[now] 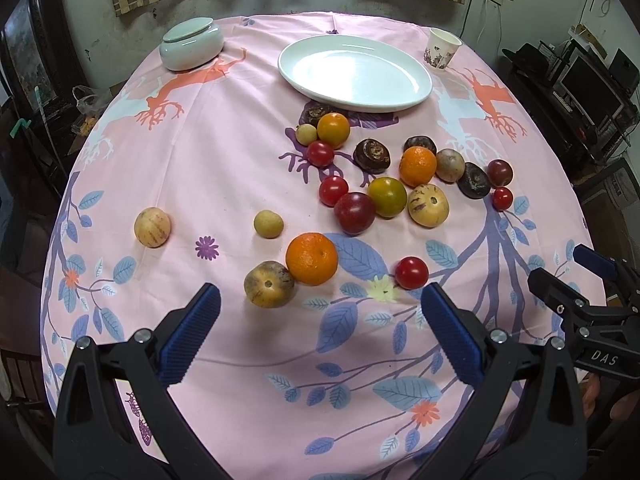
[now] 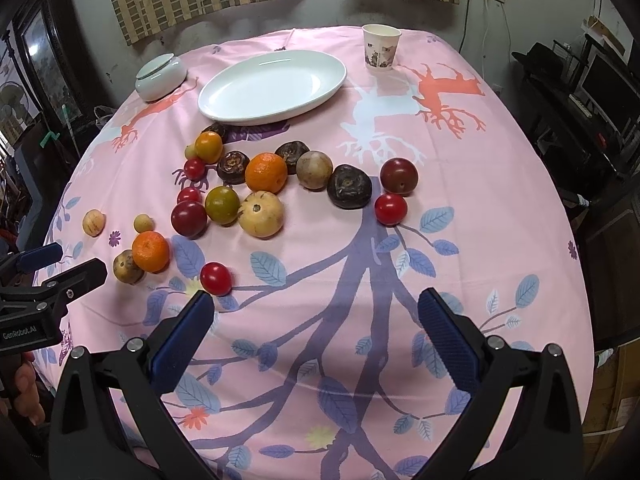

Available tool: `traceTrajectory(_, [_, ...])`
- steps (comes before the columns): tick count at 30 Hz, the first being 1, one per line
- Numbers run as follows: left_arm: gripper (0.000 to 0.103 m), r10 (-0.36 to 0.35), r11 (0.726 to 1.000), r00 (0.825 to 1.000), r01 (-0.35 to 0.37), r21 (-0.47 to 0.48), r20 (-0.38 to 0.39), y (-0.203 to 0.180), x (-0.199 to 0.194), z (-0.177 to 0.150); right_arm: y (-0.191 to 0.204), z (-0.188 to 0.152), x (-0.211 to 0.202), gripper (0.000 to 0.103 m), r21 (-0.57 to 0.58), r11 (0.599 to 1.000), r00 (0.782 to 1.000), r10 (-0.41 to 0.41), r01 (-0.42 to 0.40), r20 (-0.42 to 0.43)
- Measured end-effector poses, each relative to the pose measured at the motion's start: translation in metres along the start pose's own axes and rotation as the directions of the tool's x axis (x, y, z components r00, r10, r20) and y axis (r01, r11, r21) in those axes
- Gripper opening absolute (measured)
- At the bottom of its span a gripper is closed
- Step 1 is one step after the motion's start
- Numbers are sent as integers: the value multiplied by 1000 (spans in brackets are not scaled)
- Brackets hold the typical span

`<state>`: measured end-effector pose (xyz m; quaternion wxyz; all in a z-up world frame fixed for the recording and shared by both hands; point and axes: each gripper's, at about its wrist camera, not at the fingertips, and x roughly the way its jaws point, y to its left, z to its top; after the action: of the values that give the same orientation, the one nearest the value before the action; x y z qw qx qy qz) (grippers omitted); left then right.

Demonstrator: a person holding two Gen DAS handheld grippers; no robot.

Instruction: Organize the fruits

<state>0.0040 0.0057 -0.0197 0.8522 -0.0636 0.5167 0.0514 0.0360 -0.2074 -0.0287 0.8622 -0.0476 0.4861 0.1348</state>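
Observation:
Several fruits lie loose on the pink tablecloth: oranges (image 1: 311, 258) (image 2: 266, 172), red tomatoes (image 1: 411, 272) (image 2: 215, 278), yellow melons (image 1: 269, 284) (image 2: 261, 214), dark plums (image 1: 354, 213) and brown water chestnuts (image 2: 349, 186). An empty white oval plate (image 1: 354, 73) (image 2: 272, 86) sits behind them. My left gripper (image 1: 320, 334) is open near the front edge, just short of the nearest melon and orange. My right gripper (image 2: 316, 334) is open too, holding nothing, with a tomato just beyond its left fingertip (image 2: 200, 312).
A pale lidded bowl (image 1: 192, 43) (image 2: 160, 76) stands at the back left and a paper cup (image 1: 443, 48) (image 2: 381, 47) at the back right. The round table drops off on all sides. Dark shelves with electronics (image 1: 580, 84) line the right wall.

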Motion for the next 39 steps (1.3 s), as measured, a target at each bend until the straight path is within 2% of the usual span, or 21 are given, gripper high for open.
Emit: traceTrajectory(39, [101, -4, 1000, 1000, 4, -2, -12, 1, 7, -2, 2, 0, 12, 102, -7, 1000, 999, 9, -10, -31])
